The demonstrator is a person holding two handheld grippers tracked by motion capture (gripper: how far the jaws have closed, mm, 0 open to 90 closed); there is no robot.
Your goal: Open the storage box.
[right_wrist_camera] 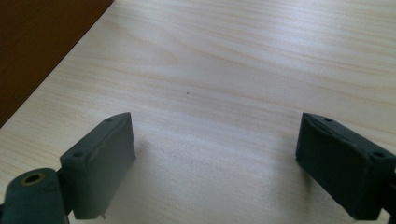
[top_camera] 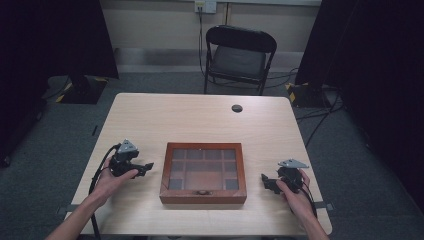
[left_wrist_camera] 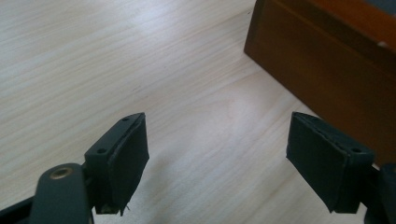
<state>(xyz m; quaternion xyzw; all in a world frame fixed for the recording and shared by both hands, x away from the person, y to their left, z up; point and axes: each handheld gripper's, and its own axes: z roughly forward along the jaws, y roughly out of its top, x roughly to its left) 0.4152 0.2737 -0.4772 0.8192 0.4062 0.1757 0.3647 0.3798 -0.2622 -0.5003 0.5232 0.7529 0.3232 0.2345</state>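
Probably rigid, heavyish wooden box (top_camera: 203, 196), glass lid fragile; grip its sides. Left claw (top_camera: 145, 167) and right claw (top_camera: 266, 181) were wide, empty.

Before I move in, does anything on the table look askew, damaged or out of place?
Nothing stands out. The wooden box sits square on the table with its glass lid closed. The left hand-held gripper and right hand-held gripper flank it, jaws open and empty.

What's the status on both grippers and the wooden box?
Left gripper open, empty, beside the wooden box. Right gripper open, empty, on the box's other side. Box lid shut, nothing between.
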